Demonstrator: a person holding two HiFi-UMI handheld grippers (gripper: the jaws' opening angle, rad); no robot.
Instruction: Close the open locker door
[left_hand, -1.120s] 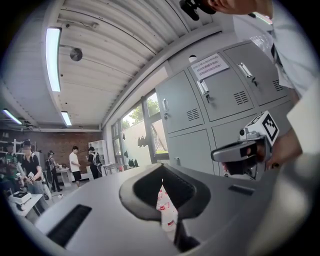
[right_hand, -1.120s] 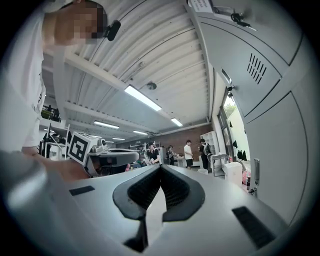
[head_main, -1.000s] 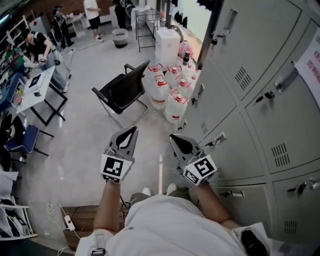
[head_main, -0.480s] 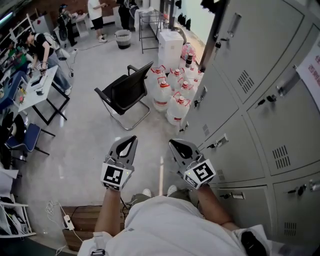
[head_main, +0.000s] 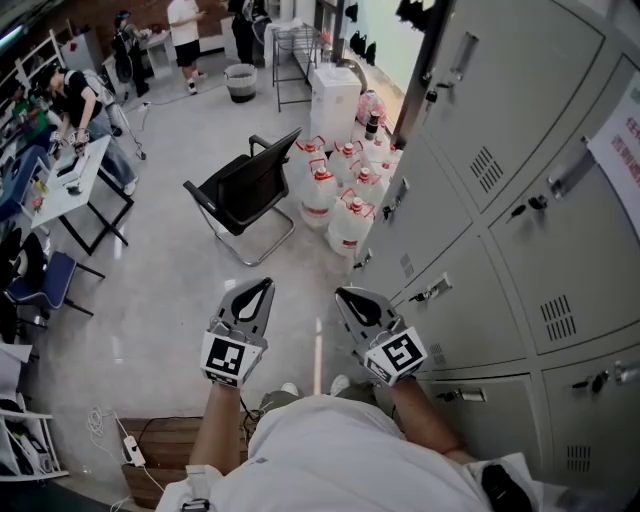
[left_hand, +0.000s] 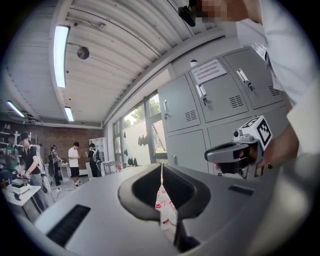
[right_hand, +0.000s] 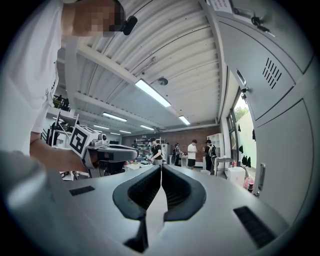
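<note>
Lockers (head_main: 520, 200) of grey metal fill the right side of the head view, row on row of doors with handles and vent slots, close by the person's right arm. Every door that shows there looks flush with its neighbours, so I cannot tell which locker door is the open one

The left gripper (head_main: 264, 284) is held out over the pale floor (head_main: 160, 300), pointing away from the person. Its own view shows the jaws pressed together with nothing between them. The right gripper (head_main: 341, 293) is level with it and a little apart, just beside the lower lockers and near a door handle (head_main: 432, 290). Its jaws are also closed on each other and empty

Ahead on the floor stands a black chair (head_main: 245, 185). Beyond it, a cluster of large water jugs (head_main: 340, 195) with red markings sits against the foot of the lockers. At the far left, people stand by a white table (head_main: 70, 180)
</note>
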